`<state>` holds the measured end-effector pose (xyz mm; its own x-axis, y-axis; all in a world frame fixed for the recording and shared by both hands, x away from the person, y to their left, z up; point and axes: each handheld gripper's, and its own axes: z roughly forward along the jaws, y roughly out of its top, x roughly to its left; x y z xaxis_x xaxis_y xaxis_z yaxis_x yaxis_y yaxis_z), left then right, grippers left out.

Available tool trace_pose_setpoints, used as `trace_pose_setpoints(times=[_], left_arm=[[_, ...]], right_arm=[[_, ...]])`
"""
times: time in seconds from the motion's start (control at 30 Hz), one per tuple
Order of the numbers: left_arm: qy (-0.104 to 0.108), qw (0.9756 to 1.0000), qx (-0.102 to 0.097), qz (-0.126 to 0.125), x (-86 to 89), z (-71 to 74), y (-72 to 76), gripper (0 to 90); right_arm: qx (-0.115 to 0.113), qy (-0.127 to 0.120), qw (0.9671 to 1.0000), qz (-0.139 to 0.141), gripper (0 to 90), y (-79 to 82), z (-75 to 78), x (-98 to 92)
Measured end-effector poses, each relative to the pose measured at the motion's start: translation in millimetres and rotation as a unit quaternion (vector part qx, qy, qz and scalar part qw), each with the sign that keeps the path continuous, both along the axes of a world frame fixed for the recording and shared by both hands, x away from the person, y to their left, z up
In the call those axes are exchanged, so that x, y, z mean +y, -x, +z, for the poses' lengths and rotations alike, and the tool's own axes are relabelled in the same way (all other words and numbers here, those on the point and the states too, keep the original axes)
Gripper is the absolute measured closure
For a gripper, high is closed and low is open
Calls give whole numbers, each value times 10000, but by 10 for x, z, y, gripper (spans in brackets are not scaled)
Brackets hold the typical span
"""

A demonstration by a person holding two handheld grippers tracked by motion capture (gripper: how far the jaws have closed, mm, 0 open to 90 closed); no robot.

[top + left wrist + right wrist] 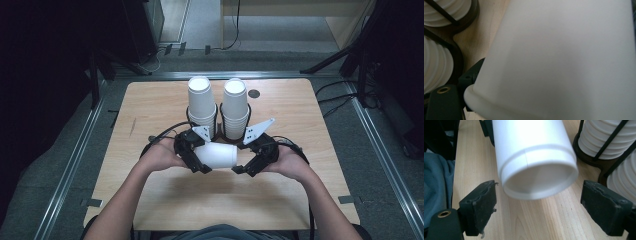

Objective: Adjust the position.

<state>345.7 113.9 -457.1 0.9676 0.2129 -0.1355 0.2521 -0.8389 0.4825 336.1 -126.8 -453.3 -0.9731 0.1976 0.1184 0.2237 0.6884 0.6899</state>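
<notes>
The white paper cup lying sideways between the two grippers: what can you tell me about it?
The white paper cup is plain and matte, tapering to a recessed base with a narrow band around it. It lies on its side above the wooden table, rolled rim toward the left gripper, which grips it near that end. Its base points into the open right gripper, whose pads stand apart from it. Behind it, two stacks of cups stand in a black holder.

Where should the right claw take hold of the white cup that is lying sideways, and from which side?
At its free narrow base end. The white cup lies level, its rim end in the left claw, and its base points at the open right claw. Coming straight on from that side, the jaws would probably close across the base ring.
</notes>
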Motion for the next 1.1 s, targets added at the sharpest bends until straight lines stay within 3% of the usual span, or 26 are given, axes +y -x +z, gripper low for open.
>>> trace_pose_setpoints(times=[0.53, 0.7, 0.77, 0.97, 1.0, 1.03, 1.07, 1.1], left_arm=[[-517, 9984, 110, -217, -241, -145, 37, 108], [-569, 9980, 112, -240, -287, -167, 58, 104], [-601, 9979, 109, -236, -300, -180, 57, 103], [-541, 9982, 145, -217, -288, -175, 60, 93], [-509, 9985, 105, -184, -278, -164, 66, 78], [-419, 9990, -59, -123, -266, -154, 78, 56], [-286, 9996, 9, 60, -248, -126, 67, 5], [-286, 9996, 9, 60, -248, -126, 67, 0]], right_arm=[[-12, 383, 9986, 352, 135, 24, -132, 249], [-105, 476, 9981, 365, 138, 21, -168, 303], [-34, 520, 9976, 460, 208, 20, -182, 313], [26, 511, 9974, 511, 230, 26, -173, 309], [10, 477, 9976, 495, 227, 34, -154, 299], [-94, 450, 9978, 473, 227, 34, -140, 292], [-124, 425, 9980, 460, 227, 30, -127, 284], [-124, 425, 9980, 460, 227, 30, -127, 284]])
